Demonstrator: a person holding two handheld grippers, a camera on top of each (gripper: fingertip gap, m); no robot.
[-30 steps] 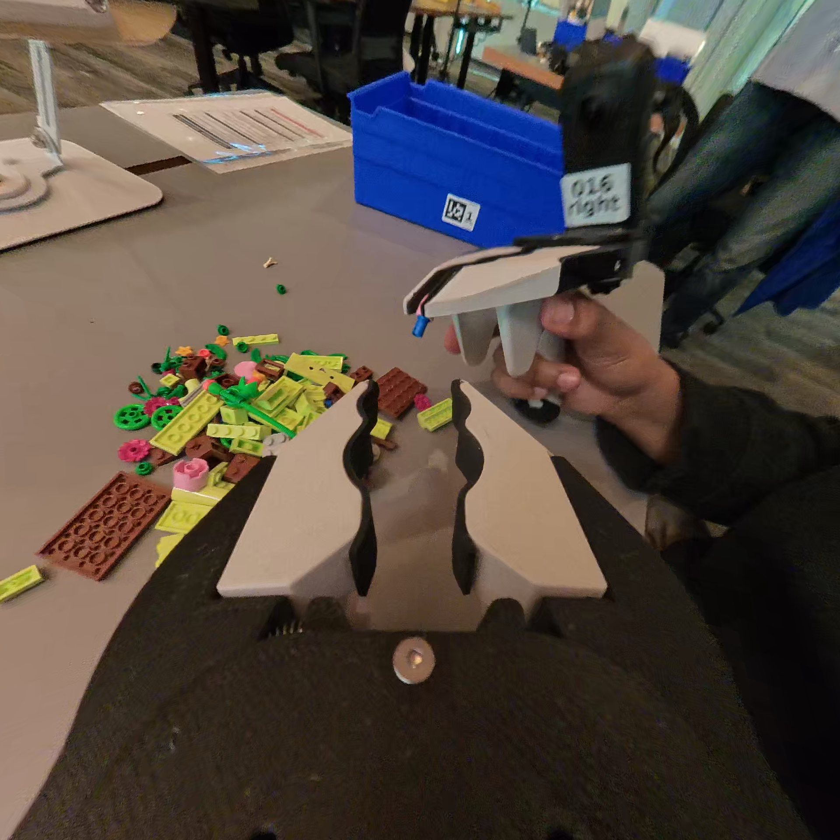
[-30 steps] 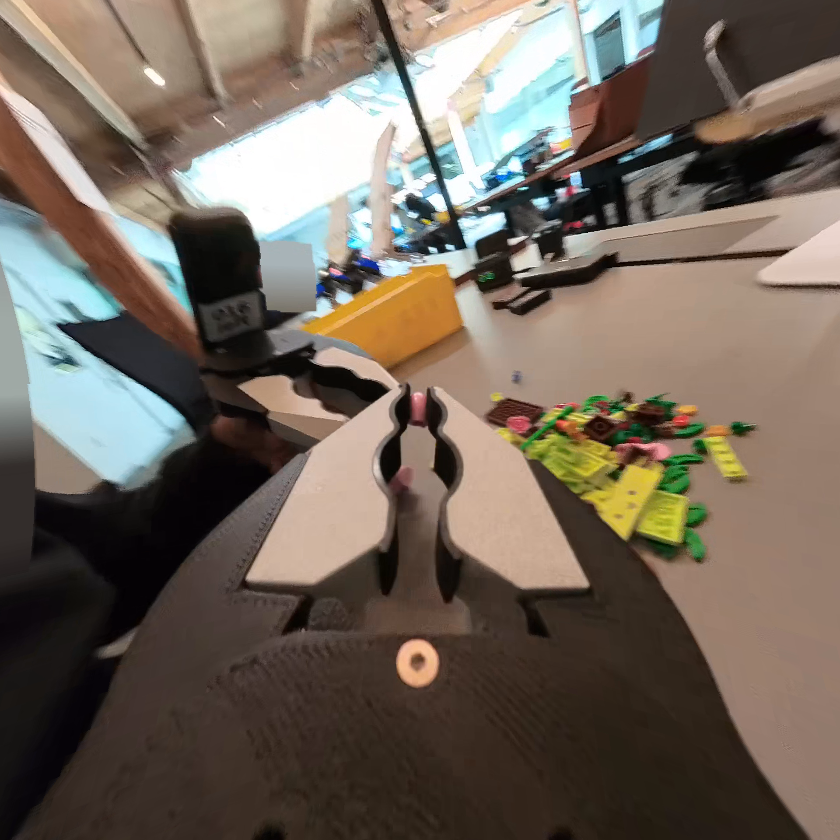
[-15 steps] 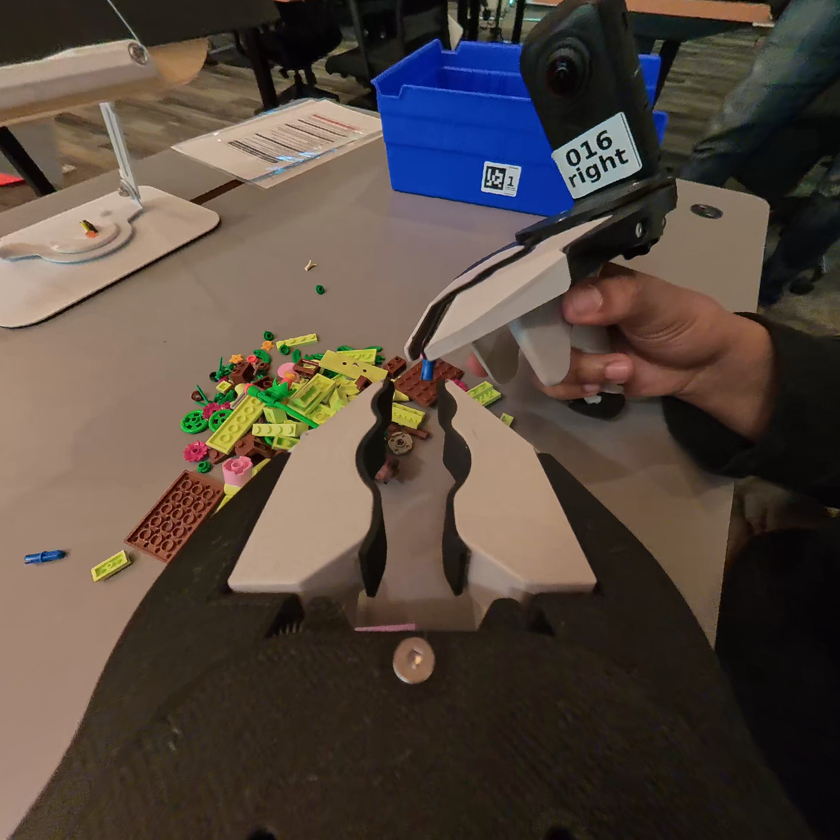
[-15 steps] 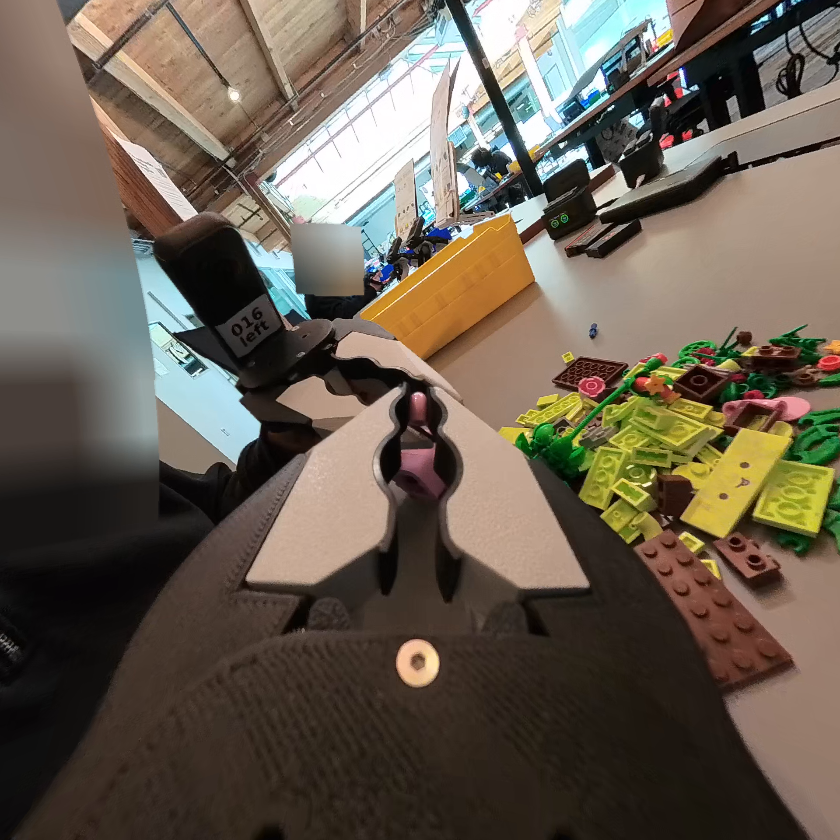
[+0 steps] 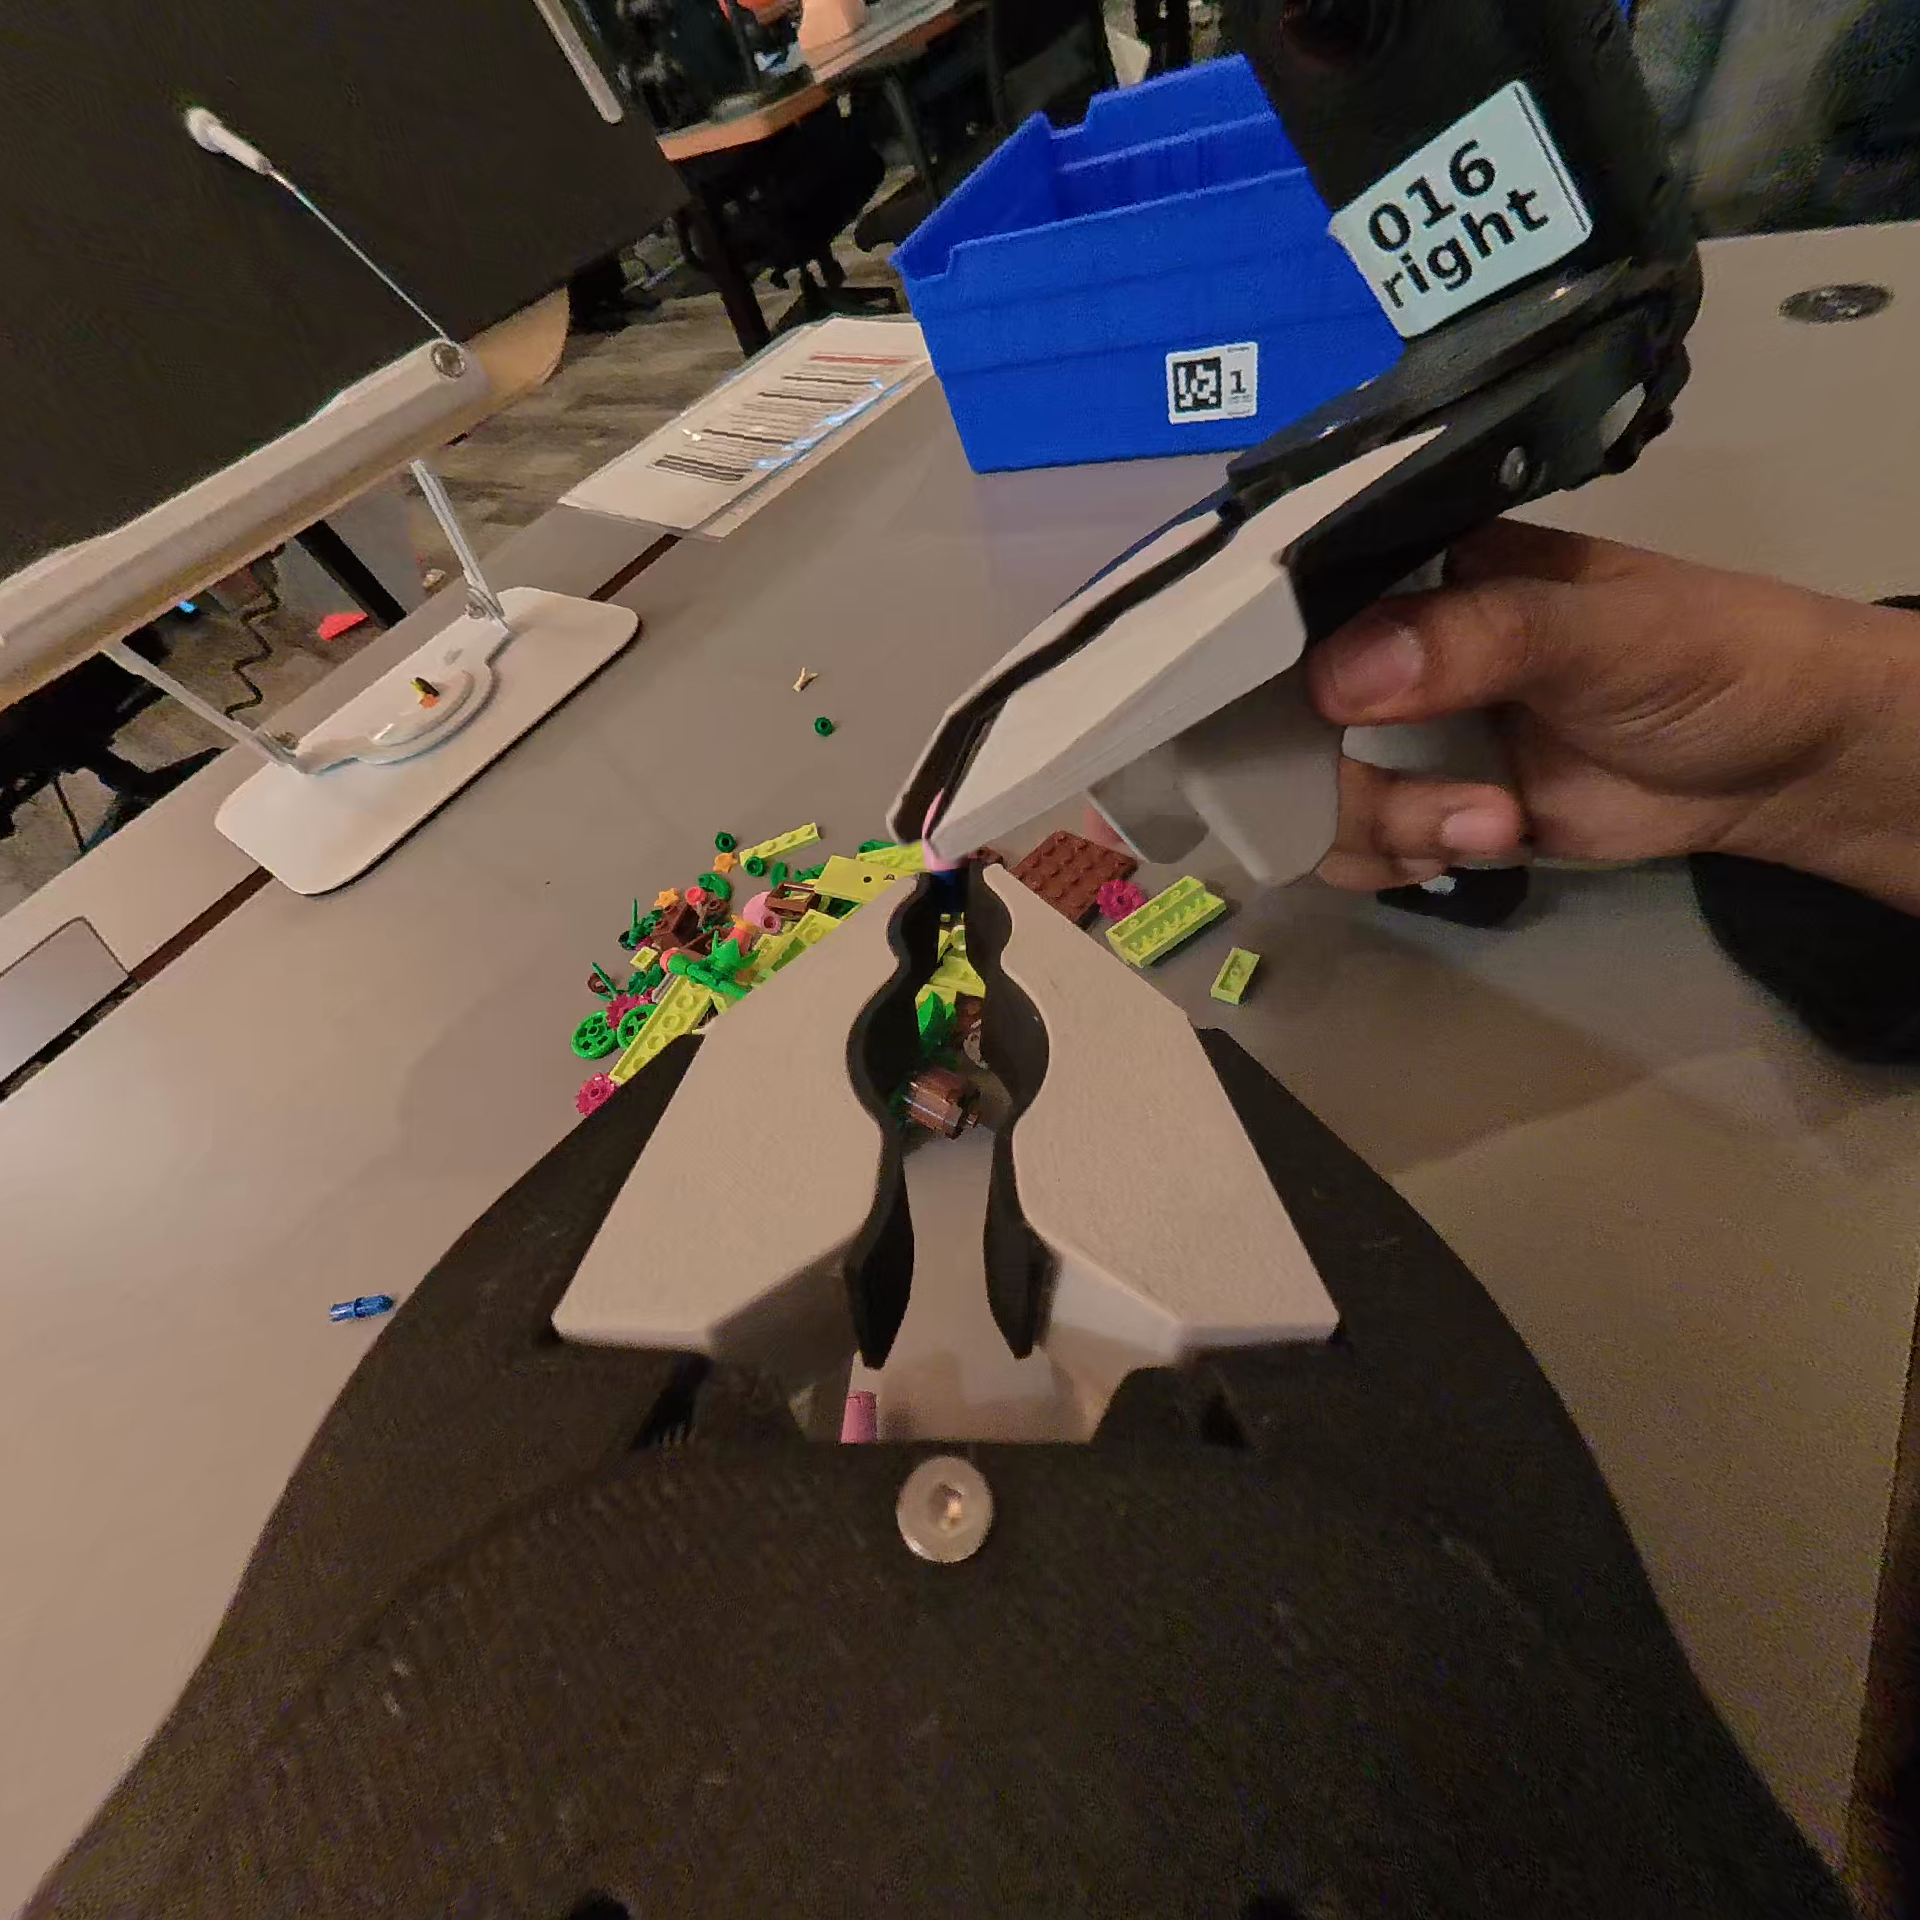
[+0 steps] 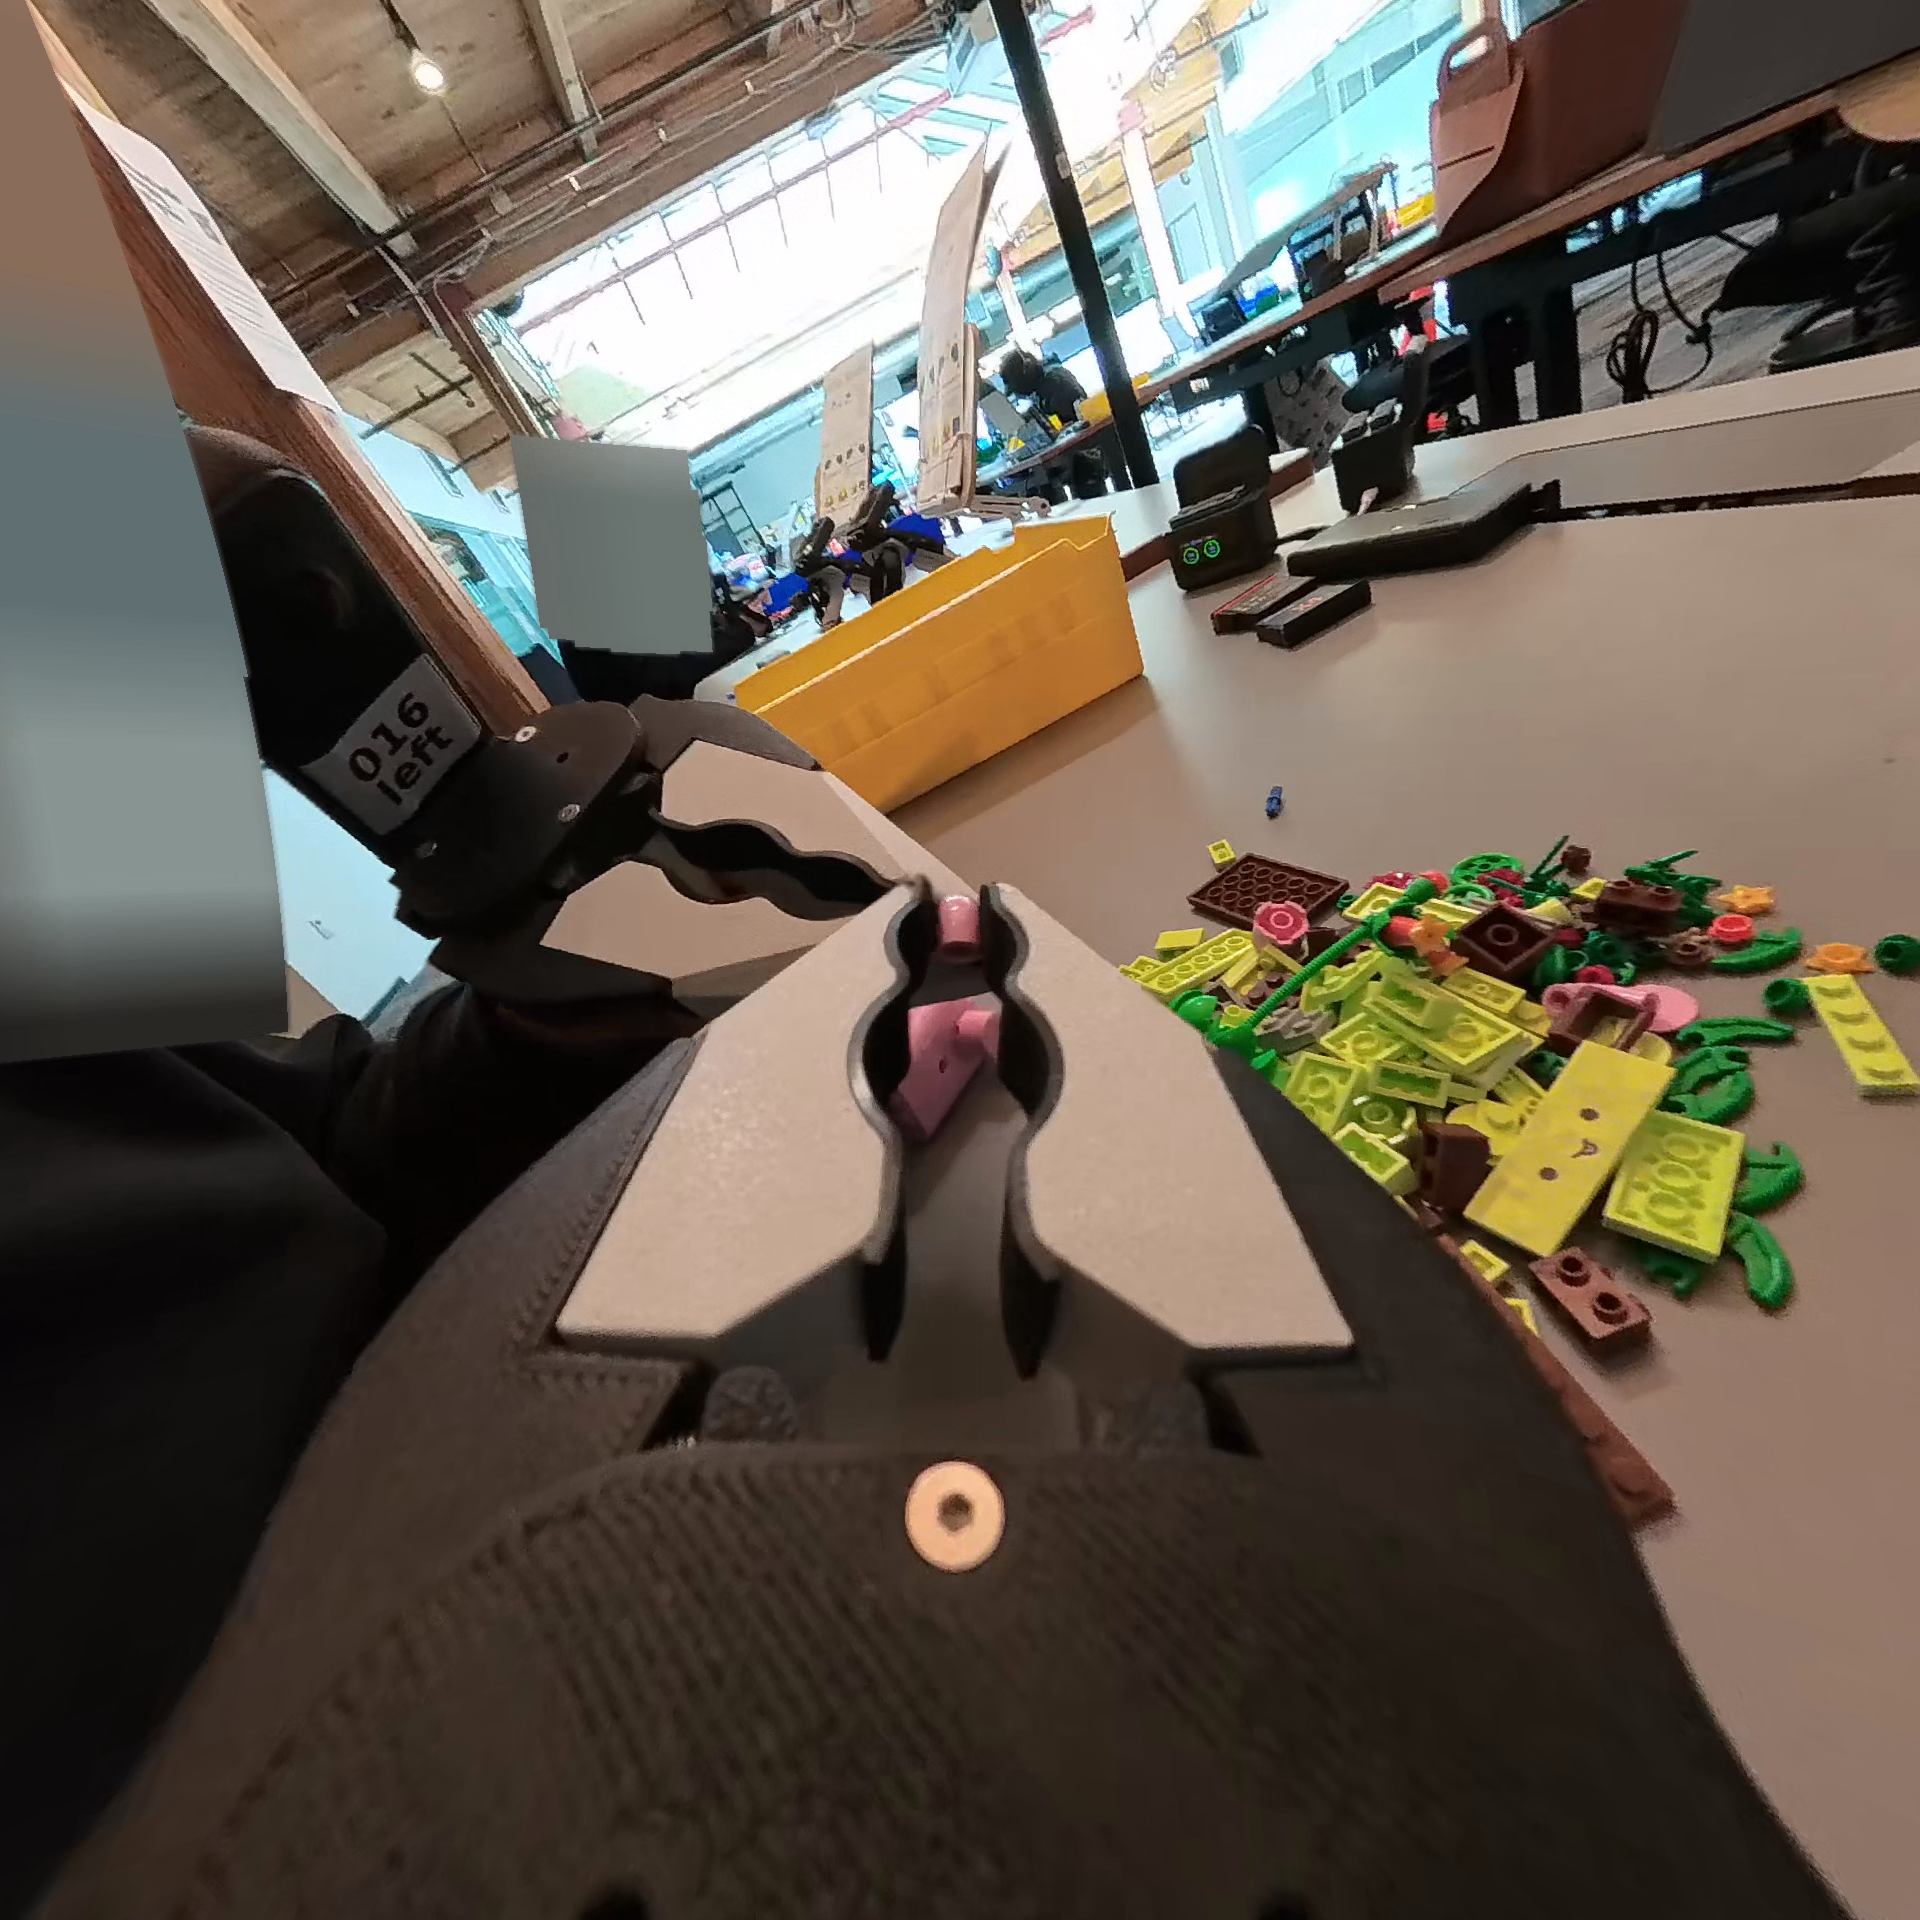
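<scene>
Two grey-fingered grippers meet tip to tip above one heap of studded plastic bricks: the right gripper clenches a pink piece, the left gripper a small blue pin.

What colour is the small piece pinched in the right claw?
Pink. The small piece sits between the right claw tips, clearest in the right wrist view.

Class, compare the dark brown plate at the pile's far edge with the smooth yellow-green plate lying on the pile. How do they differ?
The brown plate is dark with rows of rings; the yellow-green plate is bright and smooth. The brown plate lies flat on the table; the yellow-green plate rests on other pieces. Both are thin rectangular toy pieces.
</scene>
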